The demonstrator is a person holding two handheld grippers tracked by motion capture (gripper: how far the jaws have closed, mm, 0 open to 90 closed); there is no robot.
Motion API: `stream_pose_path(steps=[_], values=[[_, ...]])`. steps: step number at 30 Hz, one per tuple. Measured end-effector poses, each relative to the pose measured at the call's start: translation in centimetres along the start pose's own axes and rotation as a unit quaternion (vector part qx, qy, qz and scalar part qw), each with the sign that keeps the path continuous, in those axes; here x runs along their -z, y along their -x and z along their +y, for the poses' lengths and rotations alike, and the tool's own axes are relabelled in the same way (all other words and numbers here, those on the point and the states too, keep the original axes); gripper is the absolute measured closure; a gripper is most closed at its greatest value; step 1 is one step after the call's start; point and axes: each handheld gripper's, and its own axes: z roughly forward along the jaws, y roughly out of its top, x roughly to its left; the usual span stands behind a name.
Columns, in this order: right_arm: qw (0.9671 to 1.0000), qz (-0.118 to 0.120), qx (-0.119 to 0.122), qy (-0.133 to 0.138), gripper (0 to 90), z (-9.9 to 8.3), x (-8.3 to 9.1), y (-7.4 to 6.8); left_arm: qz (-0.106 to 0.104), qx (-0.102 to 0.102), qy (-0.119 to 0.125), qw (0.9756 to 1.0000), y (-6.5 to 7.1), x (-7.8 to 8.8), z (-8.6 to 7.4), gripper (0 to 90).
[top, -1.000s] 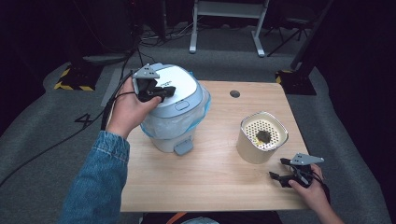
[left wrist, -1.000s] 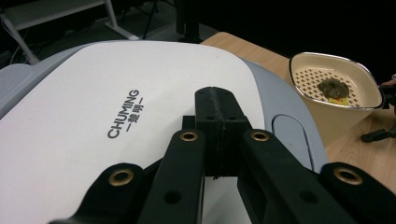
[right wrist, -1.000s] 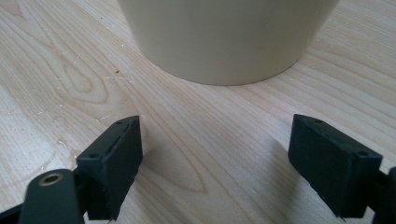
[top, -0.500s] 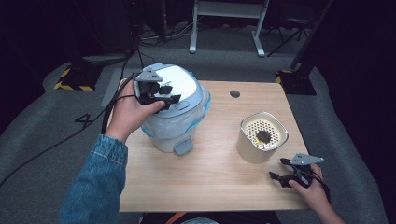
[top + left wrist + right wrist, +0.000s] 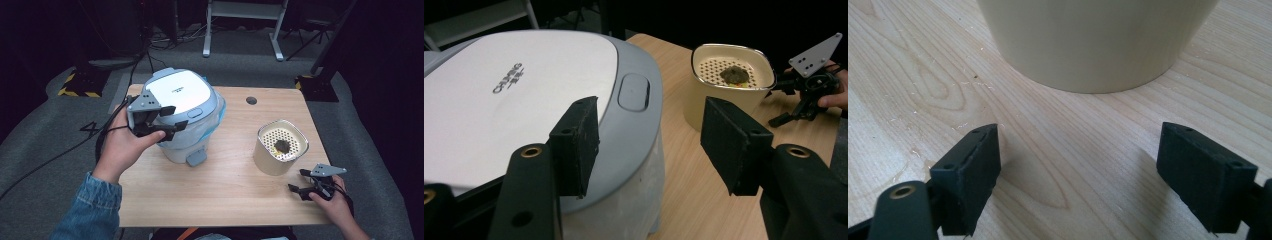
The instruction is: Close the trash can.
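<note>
My left gripper [image 5: 167,118] has slid back off the lid toward the table's left edge, its jaws having just been opening; now they stand spread with nothing between them. The rice cooker [image 5: 182,112], rounded, smooth white and grey plastic, stands upright at the wooden table's [image 5: 225,190] far left, just ahead of those jaws. My right gripper [image 5: 303,183] rests spread near the cream perforated tub [image 5: 280,147].

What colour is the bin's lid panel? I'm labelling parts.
White, with a grey rim; the lid panel shows best in the left gripper view.
</note>
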Motion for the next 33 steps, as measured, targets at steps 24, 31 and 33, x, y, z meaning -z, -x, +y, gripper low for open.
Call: stream_pose_path(steps=[24,31,33], values=[[1.0,0.0,0.001,0.001,18.0,0.1,-0.1,0.0,0.023,0.034,-0.023,0.9989,1.9,2.0,-10.4,39.4],[1.0,0.0,0.001,0.001,18.0,0.1,-0.1,0.0,0.033,0.051,-0.05,0.9969,1.4,0.8,-14.8,39.0],[1.0,-0.001,0.001,0.001,18.0,0.1,-0.1,0.0,0.032,0.053,-0.057,0.9964,1.3,0.4,-15.8,38.5]])
